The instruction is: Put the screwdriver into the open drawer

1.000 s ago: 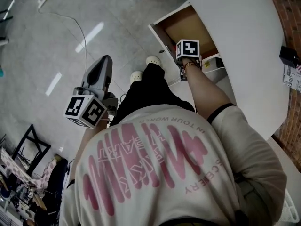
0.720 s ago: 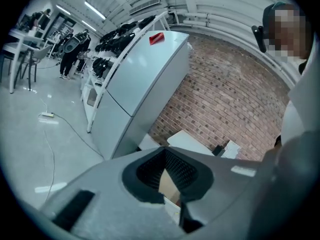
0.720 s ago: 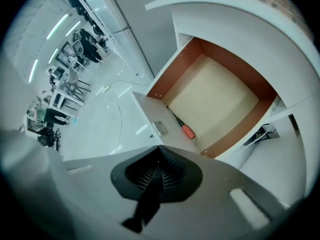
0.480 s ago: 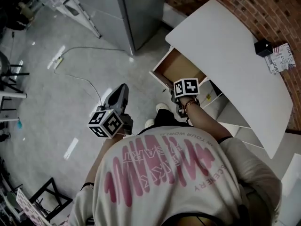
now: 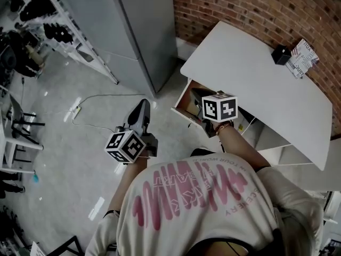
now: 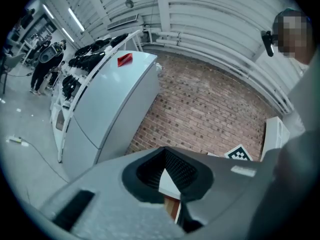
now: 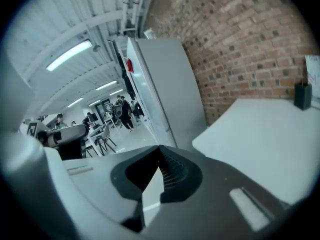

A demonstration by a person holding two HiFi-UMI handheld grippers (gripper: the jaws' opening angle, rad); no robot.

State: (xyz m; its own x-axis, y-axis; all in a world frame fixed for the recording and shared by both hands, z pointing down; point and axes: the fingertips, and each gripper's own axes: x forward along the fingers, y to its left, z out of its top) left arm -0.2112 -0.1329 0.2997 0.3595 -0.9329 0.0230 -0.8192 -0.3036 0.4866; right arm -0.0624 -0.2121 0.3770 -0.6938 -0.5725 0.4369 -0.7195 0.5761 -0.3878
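Observation:
The open drawer (image 5: pixel 184 103) juts out under the white table (image 5: pixel 256 84), and part of its brown inside shows. No screwdriver is visible in any view. My right gripper (image 5: pixel 197 95) is held over the drawer's front, jaws shut with nothing between them; in the right gripper view it (image 7: pixel 159 153) looks past the table top toward the grey cabinet. My left gripper (image 5: pixel 142 106) is out over the floor to the left of the drawer, also shut and empty. In the left gripper view it (image 6: pixel 164 153) points level at the brick wall.
A tall grey cabinet (image 5: pixel 136 31) stands left of the table against the brick wall (image 5: pixel 240 7). A small black box (image 5: pixel 281 55) and a printed card (image 5: pixel 302 57) sit at the table's far corner. A cable (image 5: pixel 101 97) runs across the floor. Racks (image 5: pixel 48 20) line the left side.
Both grippers have come up, the right one away from the drawer front to above it. The head view has risen and now takes in the whole table and cabinet.

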